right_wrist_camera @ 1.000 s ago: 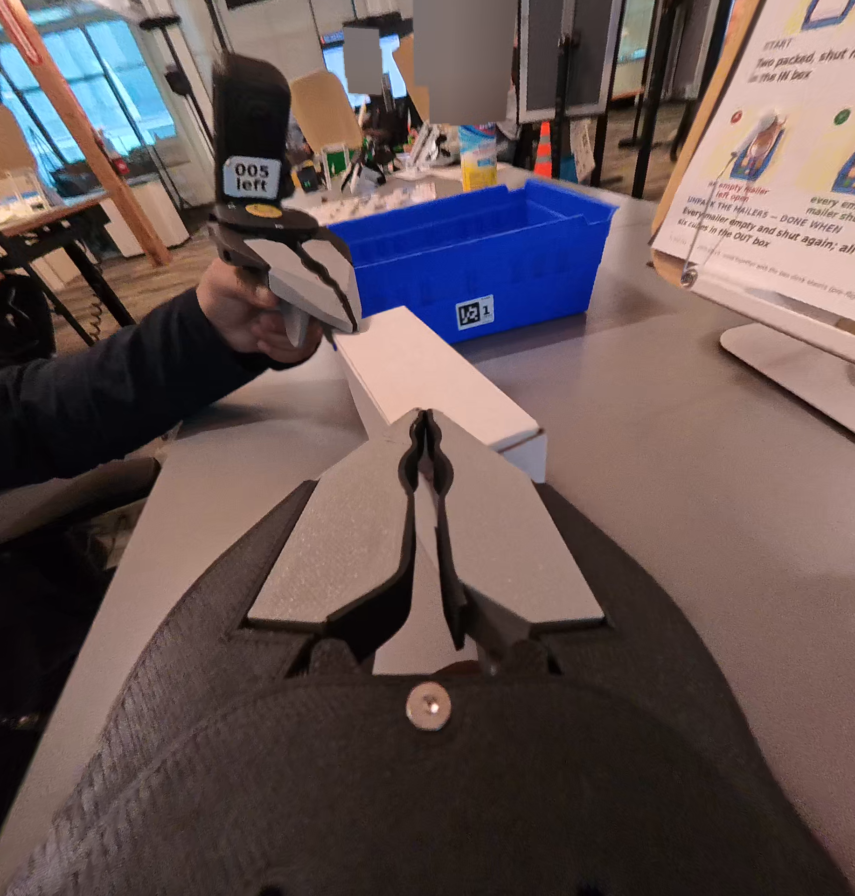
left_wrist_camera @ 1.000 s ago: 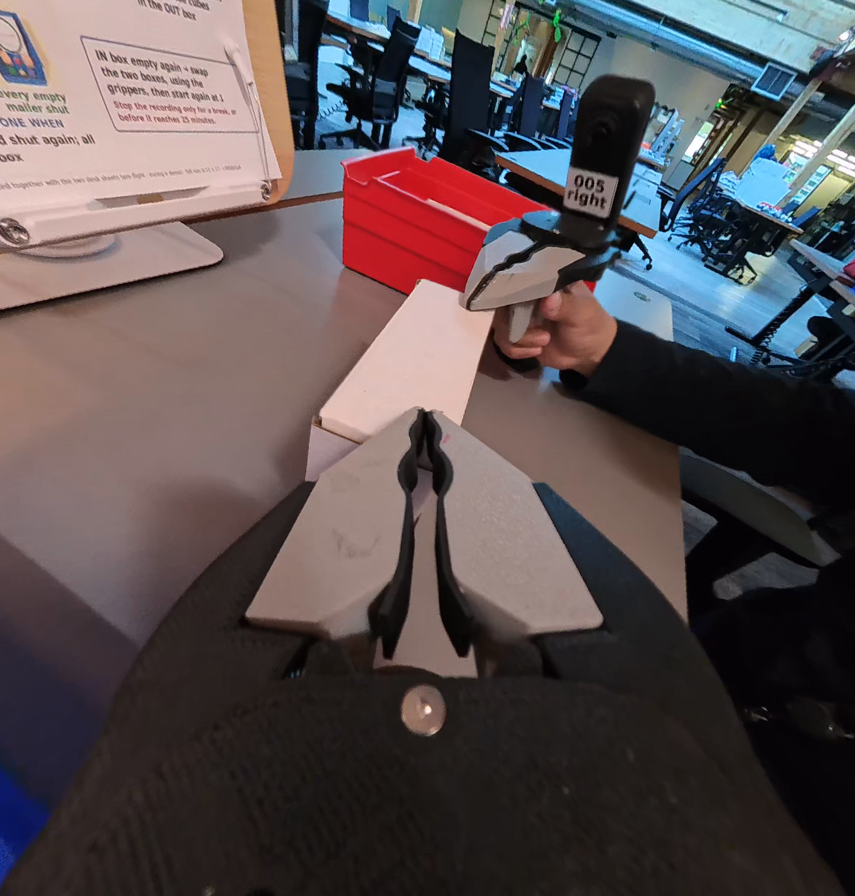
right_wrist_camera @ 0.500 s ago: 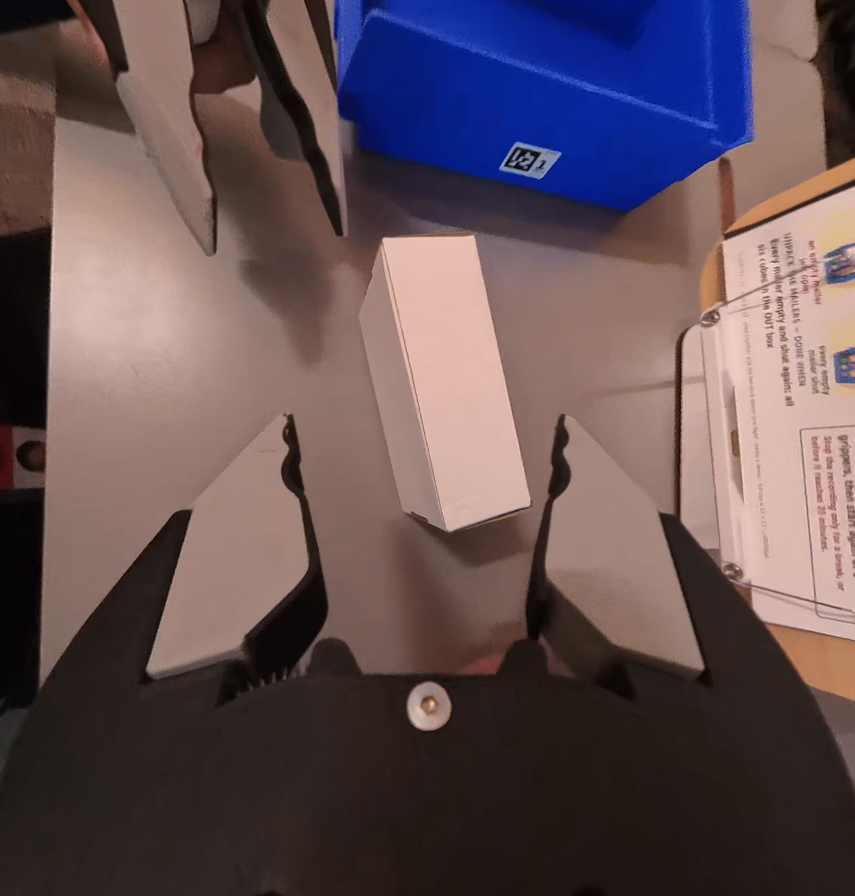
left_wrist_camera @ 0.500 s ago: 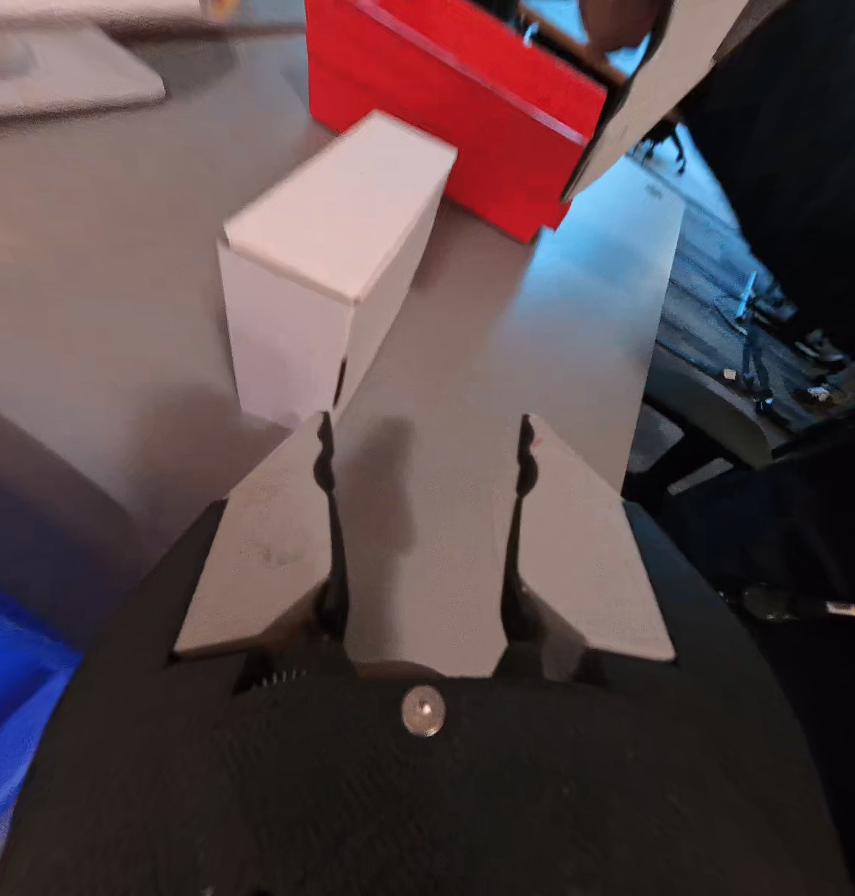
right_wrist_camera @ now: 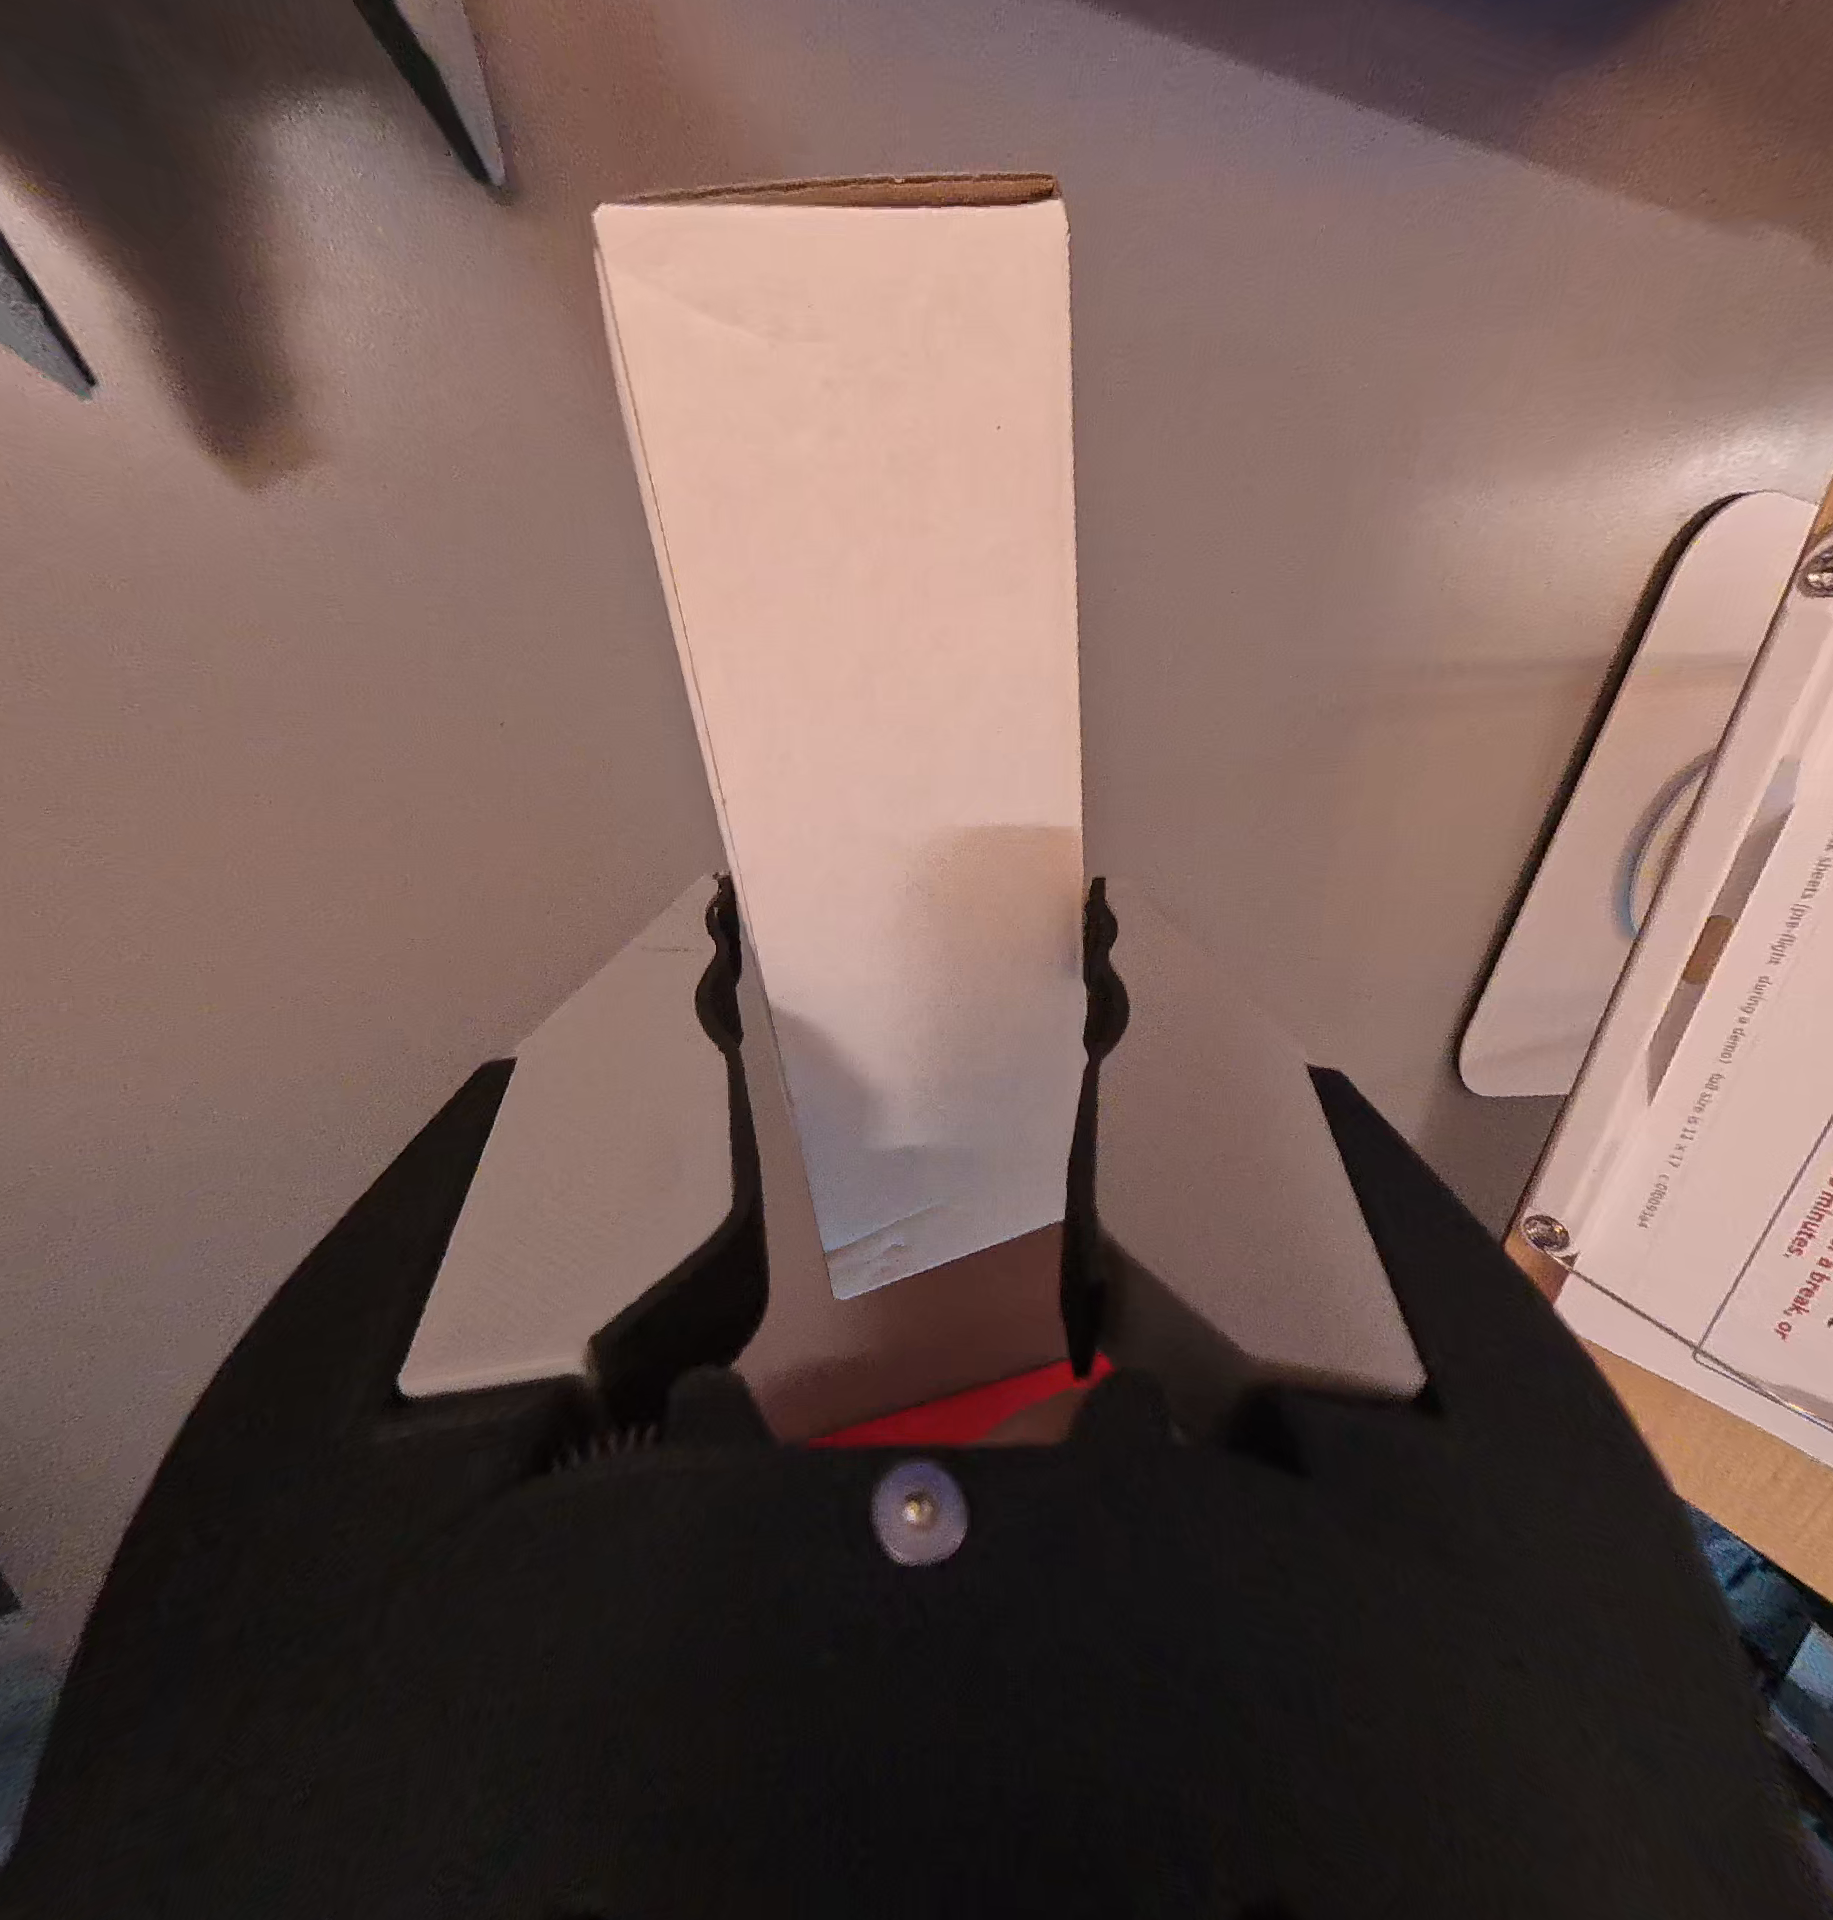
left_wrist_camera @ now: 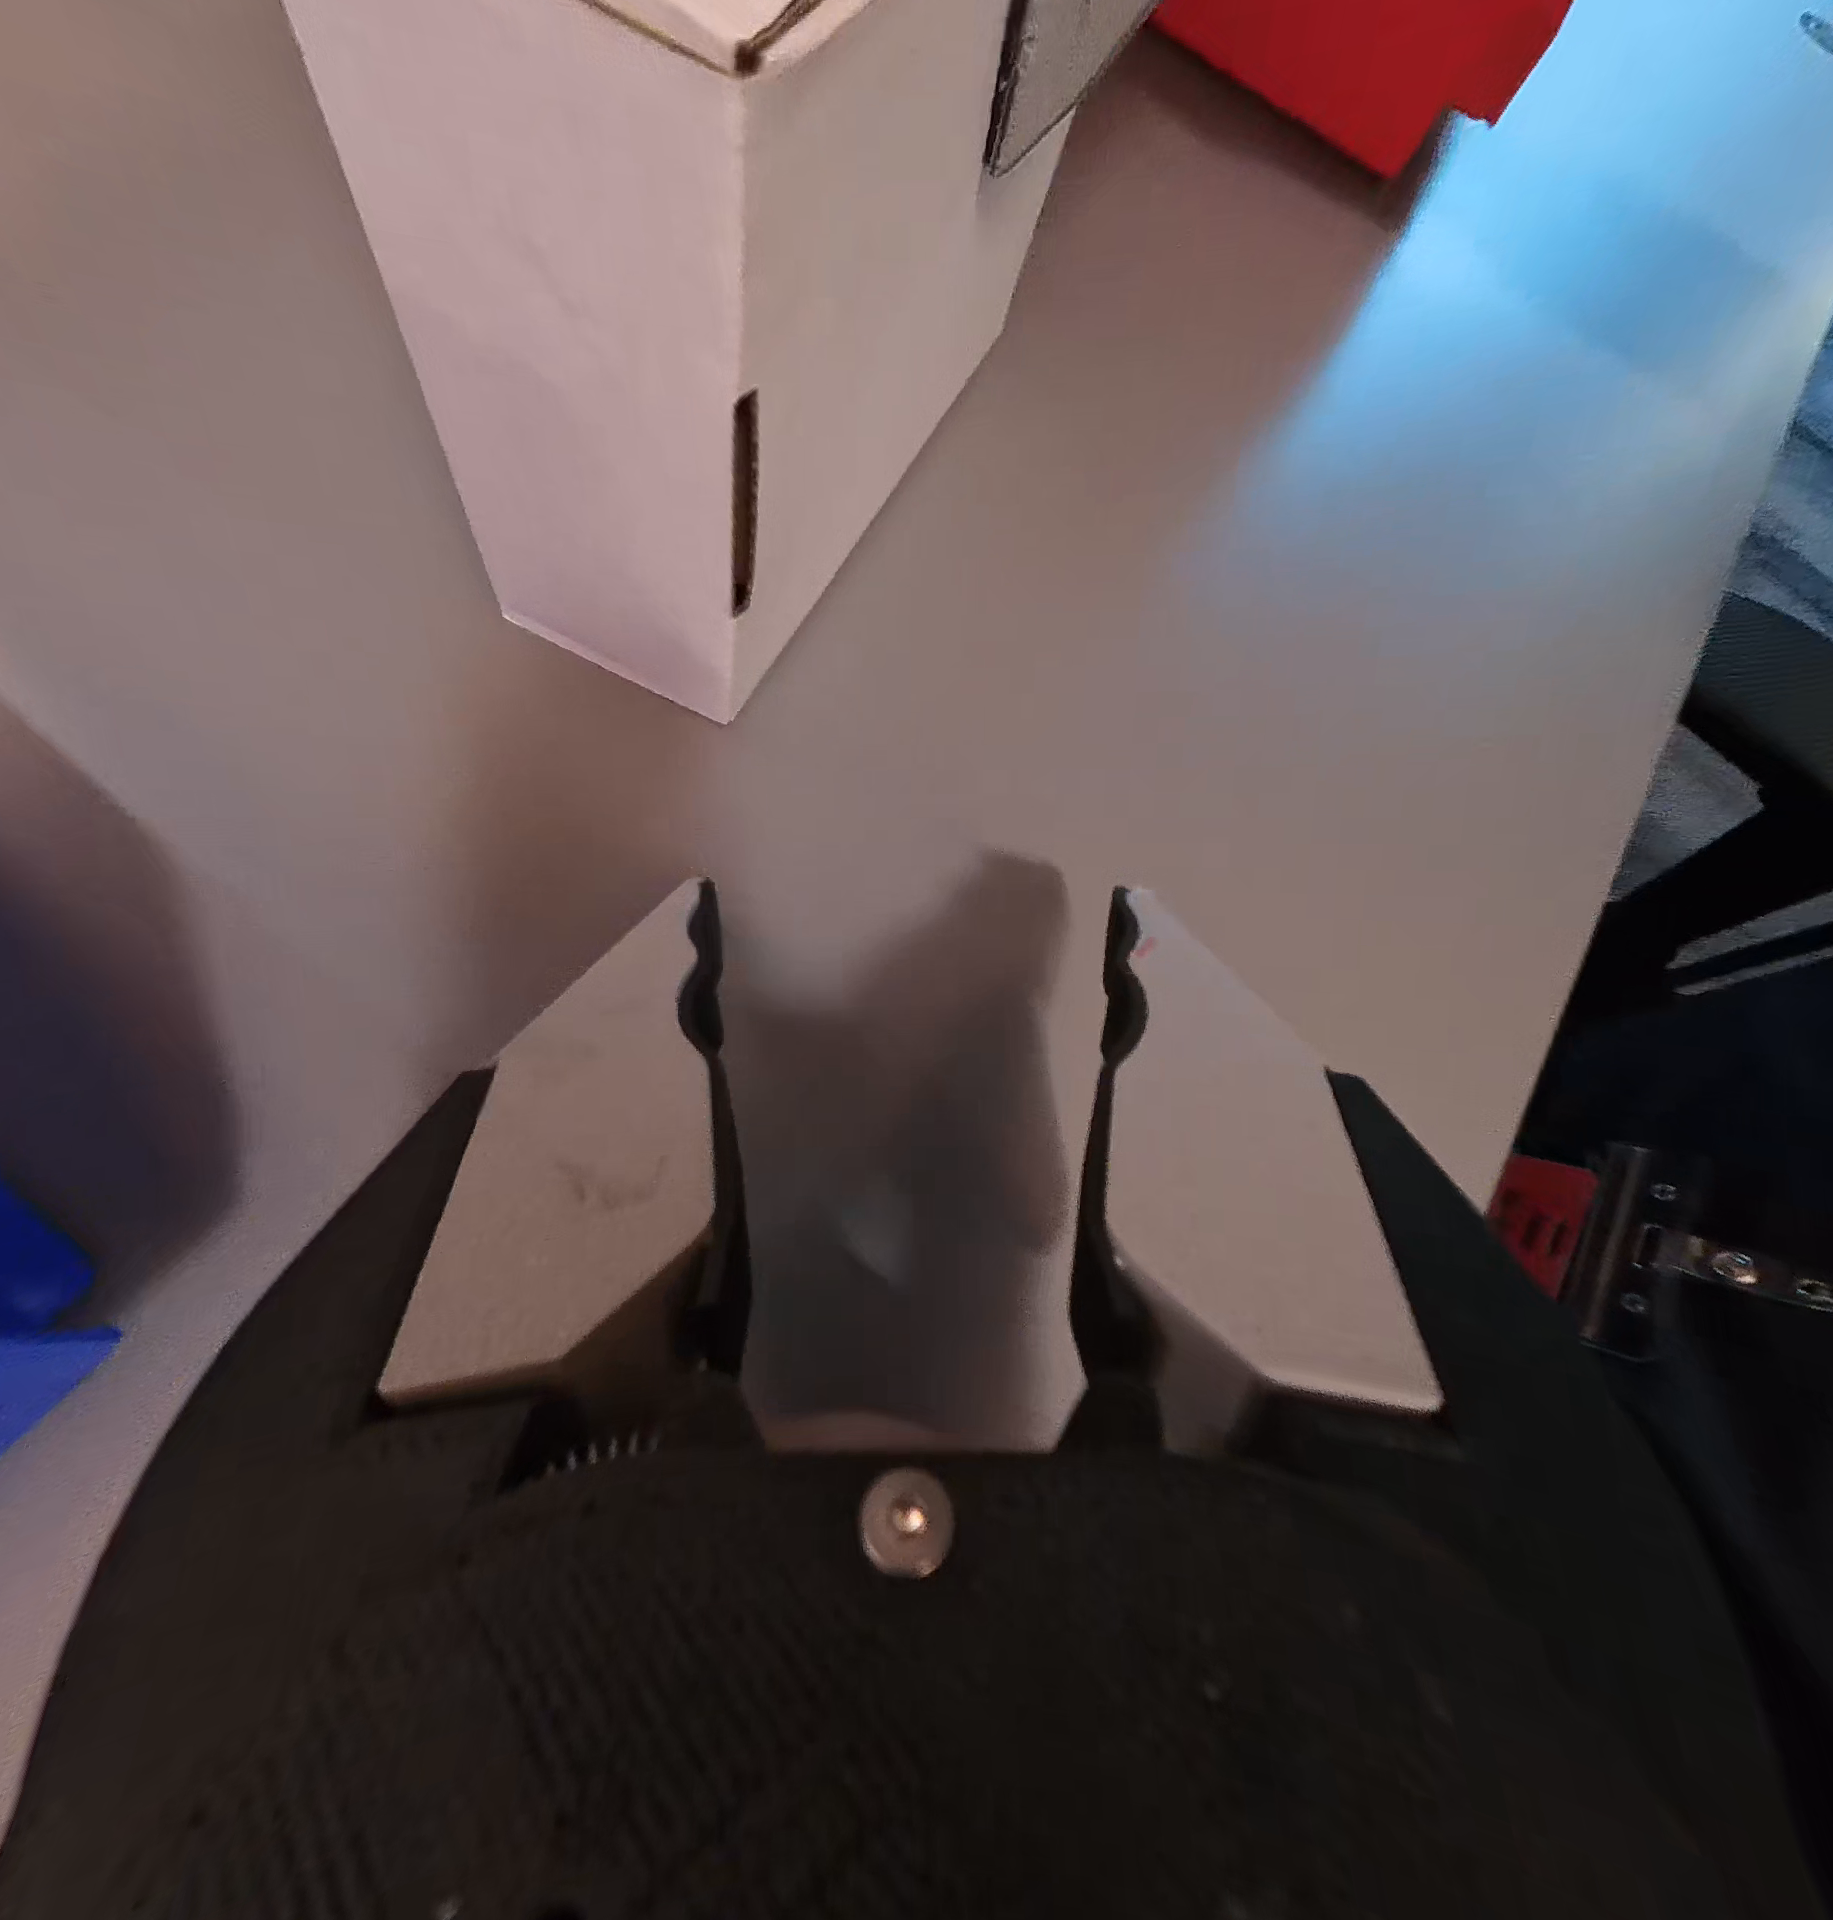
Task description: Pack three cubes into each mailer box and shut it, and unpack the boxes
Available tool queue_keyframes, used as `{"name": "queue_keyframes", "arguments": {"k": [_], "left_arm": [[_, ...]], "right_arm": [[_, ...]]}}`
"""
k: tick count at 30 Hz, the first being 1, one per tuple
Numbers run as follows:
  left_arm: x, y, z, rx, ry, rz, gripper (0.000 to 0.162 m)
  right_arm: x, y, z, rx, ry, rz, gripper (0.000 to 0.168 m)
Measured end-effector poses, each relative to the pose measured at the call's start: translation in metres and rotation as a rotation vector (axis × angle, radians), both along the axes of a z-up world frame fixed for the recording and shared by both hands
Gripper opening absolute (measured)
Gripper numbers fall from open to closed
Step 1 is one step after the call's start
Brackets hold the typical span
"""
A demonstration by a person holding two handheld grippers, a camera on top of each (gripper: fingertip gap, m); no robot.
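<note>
A long white mailer box lies shut on the grey table. My right gripper straddles its near end, and its fingers press against both long sides. In the left wrist view the same box fills the upper middle, with one bottom corner toward me. My left gripper is open and empty, hovering over bare table just short of that corner. Its fingertips show at the top left of the right wrist view. No cubes are in view.
A red bin stands behind the box and also shows under my right gripper. A blue bin sits at the left edge. A stand with an instruction sheet is at the right. The table edge runs down the right.
Both grippers tipped down from level and opened. The right one then dropped over the box's near end and narrowed onto its sides. The left one moved in close to the box's other end.
</note>
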State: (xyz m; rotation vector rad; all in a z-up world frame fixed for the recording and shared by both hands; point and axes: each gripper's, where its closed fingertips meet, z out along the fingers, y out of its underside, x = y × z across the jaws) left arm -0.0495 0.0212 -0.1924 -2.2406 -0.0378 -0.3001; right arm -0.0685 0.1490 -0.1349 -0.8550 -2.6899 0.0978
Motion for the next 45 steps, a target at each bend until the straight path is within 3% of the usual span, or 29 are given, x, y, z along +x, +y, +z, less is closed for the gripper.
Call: {"name": "queue_keyframes", "arguments": {"k": [1,9,16,22,25,28,37,45], "left_arm": [[0.000,0.000,0.000,-0.003,-0.014,0.000,0.072],[0.000,0.000,-0.001,-0.006,-0.019,0.000,0.067],[-0.001,-0.001,-0.001,-0.008,-0.046,0.006,0.064],[-0.002,-0.001,0.002,0.008,-0.115,0.018,0.060],[-0.002,-0.001,0.004,0.018,-0.130,0.017,0.058],[0.001,0.000,0.008,0.046,-0.127,0.004,0.051],[0.005,0.004,0.006,0.031,-0.137,-0.001,0.051],[0.011,0.006,0.003,0.014,-0.134,-0.006,0.051]], "right_arm": [[0.001,0.000,0.000,0.004,-0.004,-0.002,0.065],[0.002,0.001,-0.007,0.092,-0.025,0.021,0.067],[0.004,0.000,0.030,0.080,0.180,0.061,0.064],[0.036,0.049,0.096,0.234,0.358,0.023,0.065],[0.070,0.089,0.136,0.288,0.428,-0.045,0.064],[0.115,0.136,0.157,0.349,0.471,-0.131,0.064],[0.221,0.232,0.118,0.448,0.464,-0.324,0.064],[0.235,0.267,0.064,0.580,0.432,-0.305,0.064]]}}
